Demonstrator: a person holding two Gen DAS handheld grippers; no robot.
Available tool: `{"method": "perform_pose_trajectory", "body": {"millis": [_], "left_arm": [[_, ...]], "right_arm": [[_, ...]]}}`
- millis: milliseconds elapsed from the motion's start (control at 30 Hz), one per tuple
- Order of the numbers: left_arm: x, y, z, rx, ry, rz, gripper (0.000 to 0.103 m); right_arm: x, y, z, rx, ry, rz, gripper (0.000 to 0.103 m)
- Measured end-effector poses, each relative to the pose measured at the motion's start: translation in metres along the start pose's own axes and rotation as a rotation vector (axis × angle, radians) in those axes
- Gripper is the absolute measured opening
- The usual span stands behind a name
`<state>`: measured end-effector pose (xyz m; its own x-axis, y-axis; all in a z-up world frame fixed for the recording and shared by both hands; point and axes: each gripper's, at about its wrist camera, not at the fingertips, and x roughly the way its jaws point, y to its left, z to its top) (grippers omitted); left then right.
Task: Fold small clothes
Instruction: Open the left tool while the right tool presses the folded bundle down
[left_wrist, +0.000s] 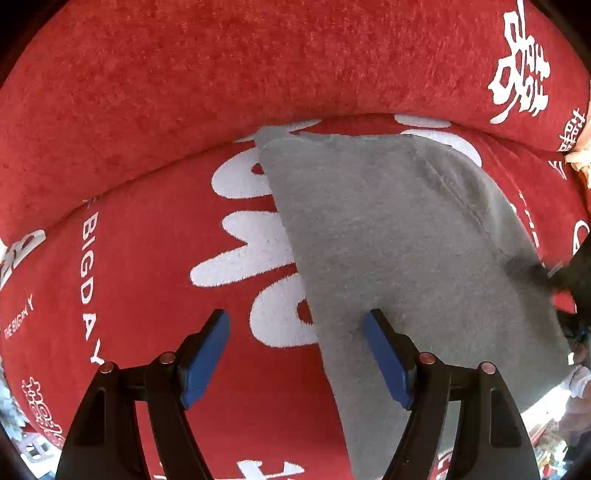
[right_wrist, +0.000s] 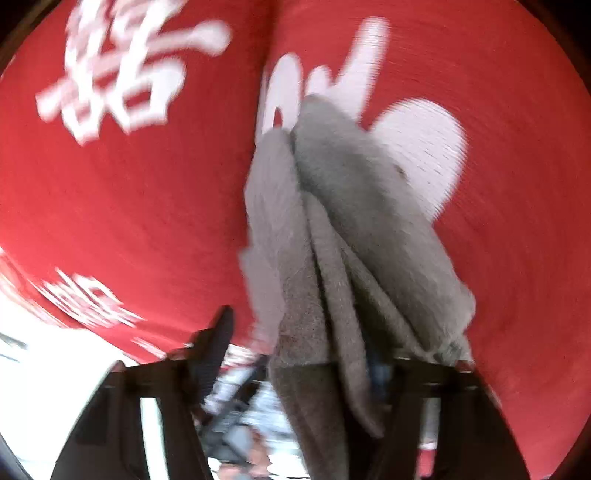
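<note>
A small grey garment (left_wrist: 399, 236) lies mostly flat on a red cover with white lettering (left_wrist: 147, 258). My left gripper (left_wrist: 297, 354) is open and empty, its blue pads (left_wrist: 203, 365) straddling the garment's left edge just above the fabric. In the blurred right wrist view the grey garment (right_wrist: 332, 240) hangs bunched in folds over the right finger. My right gripper (right_wrist: 306, 350) has its jaws wide apart. Whether any cloth is pinched is hidden. The right gripper also shows dark at the garment's right edge in the left wrist view (left_wrist: 546, 273).
The red cover rises into a padded ridge (left_wrist: 221, 92) behind the garment. A pale object (left_wrist: 581, 155) sits at the far right. Bright floor and clutter (right_wrist: 240, 417) show below the cover's front edge.
</note>
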<state>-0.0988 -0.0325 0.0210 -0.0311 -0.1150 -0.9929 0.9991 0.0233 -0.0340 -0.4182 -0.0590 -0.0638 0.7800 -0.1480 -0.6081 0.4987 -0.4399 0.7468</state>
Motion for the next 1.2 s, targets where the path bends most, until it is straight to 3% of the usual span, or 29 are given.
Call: {"method": "perform_pose_trajectory", "body": {"millis": [67, 200, 267, 400, 500, 567, 733, 900, 967, 1067, 1200], "left_arm": [[0.000, -0.001, 0.002, -0.010, -0.003, -0.008, 0.076], [-0.018, -0.005, 0.003, 0.015, -0.054, -0.038, 0.076], [-0.021, -0.013, 0.002, 0.054, -0.067, -0.027, 0.077], [-0.004, -0.029, -0.006, 0.098, -0.029, -0.004, 0.077], [0.004, -0.033, -0.012, 0.091, -0.028, 0.009, 0.086], [0.003, -0.029, -0.013, 0.073, -0.026, -0.003, 0.086], [-0.006, -0.019, -0.017, 0.070, -0.001, 0.010, 0.086], [-0.019, -0.020, -0.029, 0.076, 0.004, -0.029, 0.086], [-0.021, -0.029, -0.038, 0.099, 0.010, -0.052, 0.086], [-0.012, -0.043, -0.053, 0.137, 0.041, -0.042, 0.086], [0.011, -0.048, -0.073, 0.129, 0.102, -0.013, 0.086]], "right_arm": [[-0.003, 0.024, -0.006, -0.136, -0.029, -0.094, 0.019], [-0.029, 0.053, -0.020, -0.288, -0.101, -0.106, 0.018], [-0.041, 0.049, -0.024, -0.297, -0.120, -0.110, 0.018], [-0.031, 0.020, -0.024, -0.246, -0.111, -0.240, 0.018], [-0.023, -0.006, -0.021, -0.218, -0.102, -0.290, 0.021], [-0.027, -0.008, -0.022, -0.195, -0.110, -0.284, 0.022], [-0.047, 0.006, -0.032, -0.245, -0.121, -0.409, 0.036], [-0.075, 0.016, -0.044, -0.250, -0.154, -0.375, 0.032], [-0.081, 0.025, -0.053, -0.282, -0.159, -0.349, 0.015], [-0.080, 0.040, -0.069, -0.337, -0.120, -0.299, 0.014], [-0.060, 0.037, -0.082, -0.391, -0.034, -0.357, 0.014]]}}
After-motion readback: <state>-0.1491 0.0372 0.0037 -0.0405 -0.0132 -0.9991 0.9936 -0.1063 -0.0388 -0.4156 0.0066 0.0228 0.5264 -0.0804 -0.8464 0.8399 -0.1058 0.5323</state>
